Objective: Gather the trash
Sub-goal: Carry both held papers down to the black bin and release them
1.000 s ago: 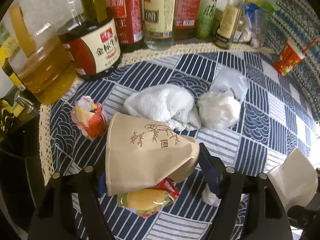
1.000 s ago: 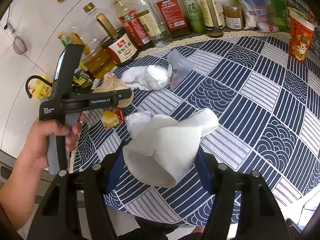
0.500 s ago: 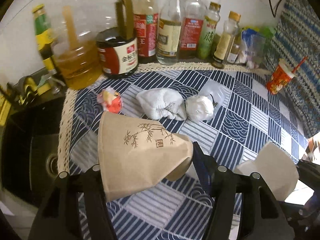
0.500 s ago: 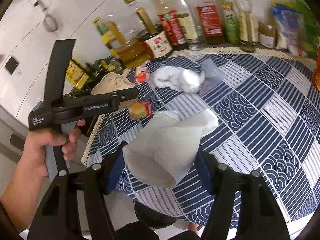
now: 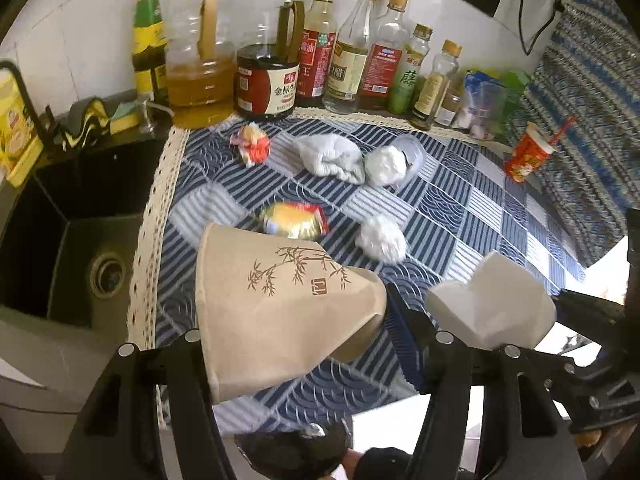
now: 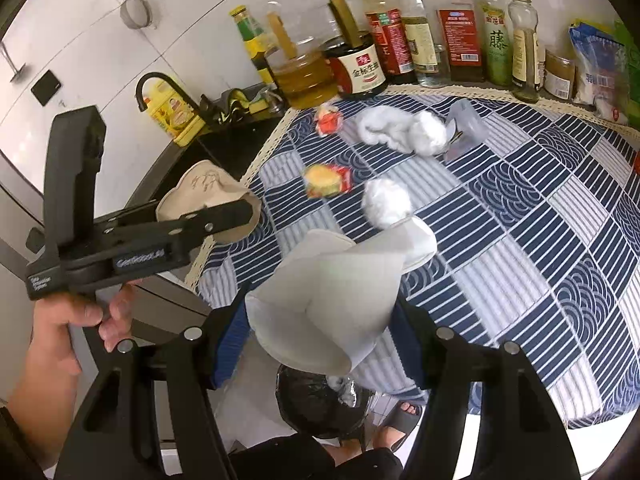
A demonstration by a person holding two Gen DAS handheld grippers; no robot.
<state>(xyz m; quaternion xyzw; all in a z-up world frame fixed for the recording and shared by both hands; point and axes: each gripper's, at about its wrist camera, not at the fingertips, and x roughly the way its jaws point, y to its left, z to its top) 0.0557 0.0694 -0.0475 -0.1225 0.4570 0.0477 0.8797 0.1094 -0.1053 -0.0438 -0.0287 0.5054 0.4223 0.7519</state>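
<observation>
My left gripper (image 5: 296,328) is shut on a squashed tan paper cup (image 5: 280,304) with a bamboo print, held over the table's front edge. In the right wrist view the same cup (image 6: 204,192) sits in that gripper (image 6: 232,204), with a hand around its handle. My right gripper (image 6: 320,320) is shut on a crushed white paper cup (image 6: 332,300), seen from the left as a white cup (image 5: 492,312). Below both stands a black-lined bin (image 6: 316,404). Two snack wrappers (image 5: 294,220) (image 5: 250,146) and a tissue ball (image 5: 382,238) lie on the cloth.
A white towel (image 5: 332,156) and a tipped clear plastic cup (image 5: 408,156) with tissue lie farther back. Oil and sauce bottles (image 5: 340,48) line the wall. A dark sink (image 5: 60,240) is at the left, a red cup with a straw (image 5: 528,152) at the right. A sandalled foot (image 6: 404,416) stands by the bin.
Both grippers have drawn back from the table's middle toward its front edge and risen with their cups. The yellow wrapper under the tan cup is uncovered. The bin has come into view.
</observation>
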